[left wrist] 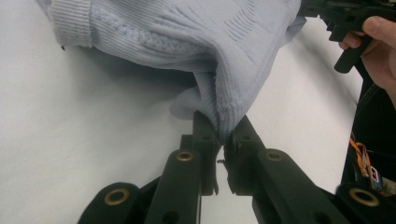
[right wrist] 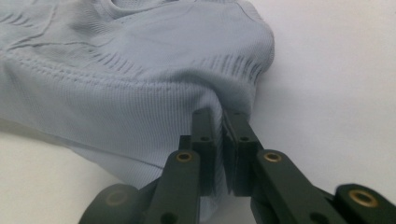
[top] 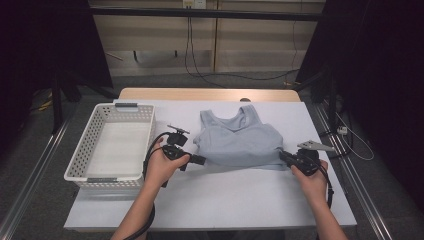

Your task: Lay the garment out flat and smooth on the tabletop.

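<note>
A pale blue knitted tank top [top: 237, 140] lies on the white table [top: 225, 195], neck toward the far side. My left gripper [top: 201, 160] is shut on its lower left hem corner, my right gripper [top: 283, 155] on its lower right corner. In the left gripper view the black jaws [left wrist: 224, 128] pinch a fold of the ribbed hem, and the top [left wrist: 187, 32] rises a little off the table there. The right gripper view has the jaws [right wrist: 219, 114] closed on the ribbed hem of the top [right wrist: 116, 70]. The other hand's gripper [left wrist: 345, 18] appears far off.
A white perforated basket [top: 85, 145] stands empty at the table's left side, close to my left hand. The table's near strip lies in front of the garment. Dark curtains and metal rails flank the table; cables hang at the back wall.
</note>
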Tool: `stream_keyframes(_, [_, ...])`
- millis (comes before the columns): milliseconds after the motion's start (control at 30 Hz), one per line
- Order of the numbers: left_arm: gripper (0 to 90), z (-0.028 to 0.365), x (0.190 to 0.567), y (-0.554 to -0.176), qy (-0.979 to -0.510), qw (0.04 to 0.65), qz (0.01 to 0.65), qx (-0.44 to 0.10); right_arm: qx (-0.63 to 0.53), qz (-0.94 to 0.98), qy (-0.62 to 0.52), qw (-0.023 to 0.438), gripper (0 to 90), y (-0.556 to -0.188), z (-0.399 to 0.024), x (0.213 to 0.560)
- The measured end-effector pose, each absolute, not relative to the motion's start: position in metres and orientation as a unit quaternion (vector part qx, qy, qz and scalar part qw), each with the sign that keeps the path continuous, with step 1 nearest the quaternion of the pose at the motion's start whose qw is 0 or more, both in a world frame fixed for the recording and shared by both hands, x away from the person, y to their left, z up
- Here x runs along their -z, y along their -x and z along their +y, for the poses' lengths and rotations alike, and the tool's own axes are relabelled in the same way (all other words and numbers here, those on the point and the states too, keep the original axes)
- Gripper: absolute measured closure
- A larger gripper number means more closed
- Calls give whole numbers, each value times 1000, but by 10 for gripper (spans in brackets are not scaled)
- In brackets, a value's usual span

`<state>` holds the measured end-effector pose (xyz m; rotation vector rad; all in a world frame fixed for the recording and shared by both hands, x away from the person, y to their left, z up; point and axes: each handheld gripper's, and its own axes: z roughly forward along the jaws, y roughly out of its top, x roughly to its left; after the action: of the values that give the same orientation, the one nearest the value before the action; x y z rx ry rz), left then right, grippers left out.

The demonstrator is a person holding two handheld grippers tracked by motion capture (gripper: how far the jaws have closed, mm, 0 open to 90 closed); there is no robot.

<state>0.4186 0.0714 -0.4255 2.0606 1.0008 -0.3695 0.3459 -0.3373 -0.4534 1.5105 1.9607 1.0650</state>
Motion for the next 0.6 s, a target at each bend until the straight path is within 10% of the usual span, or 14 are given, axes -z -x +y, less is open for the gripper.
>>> stream_keyframes(333, [820,73,421,-415,-819,394,393,137,-393,705,-544,227,851,-337,-337,448])
stream_keyframes(600, [627,79,417,-415,-814,414,392,109,-393,705,-547,222,854,-339,-336,449])
